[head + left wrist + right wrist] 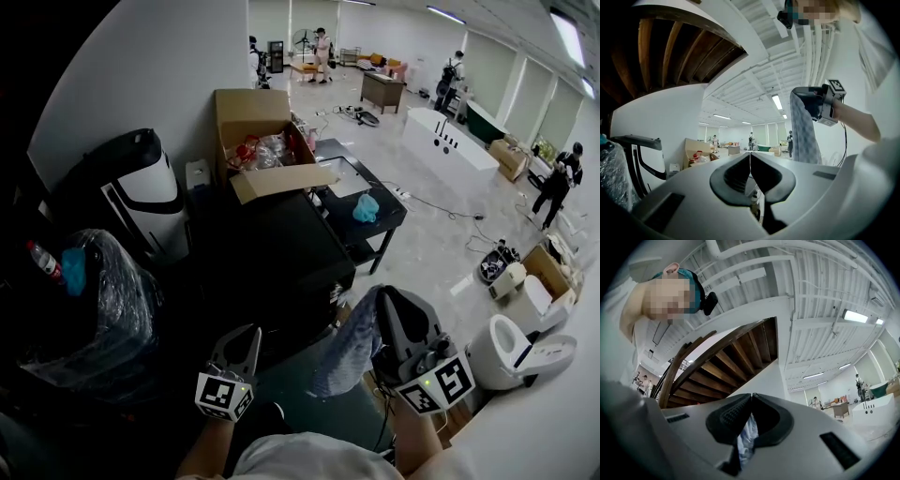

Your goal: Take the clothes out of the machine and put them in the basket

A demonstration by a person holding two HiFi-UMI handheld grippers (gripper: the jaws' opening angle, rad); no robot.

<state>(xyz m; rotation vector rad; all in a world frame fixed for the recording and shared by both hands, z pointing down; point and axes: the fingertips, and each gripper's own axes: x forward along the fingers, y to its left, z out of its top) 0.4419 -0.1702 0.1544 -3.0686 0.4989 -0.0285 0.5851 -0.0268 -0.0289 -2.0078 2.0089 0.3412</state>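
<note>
The cloth (pixel 349 342) at the lower centre of your head view is grey-blue with a fine check. In your right gripper view it shows pale blue and white stripes. Your right gripper (pixel 382 298) is grey with black pads, and its marker cube (pixel 436 386) shows black squares on white. Your left gripper (pixel 246 334) has the same colours. At centre the unit (pixel 281 253) is black. Above it the cardboard box (pixel 248 112) is brown. A teal bundle (pixel 366 208) lies on the black low table (pixel 389 223). The bathtub (pixel 448 141) at upper right and the toilet (pixel 516 352) at lower right are white.
</note>
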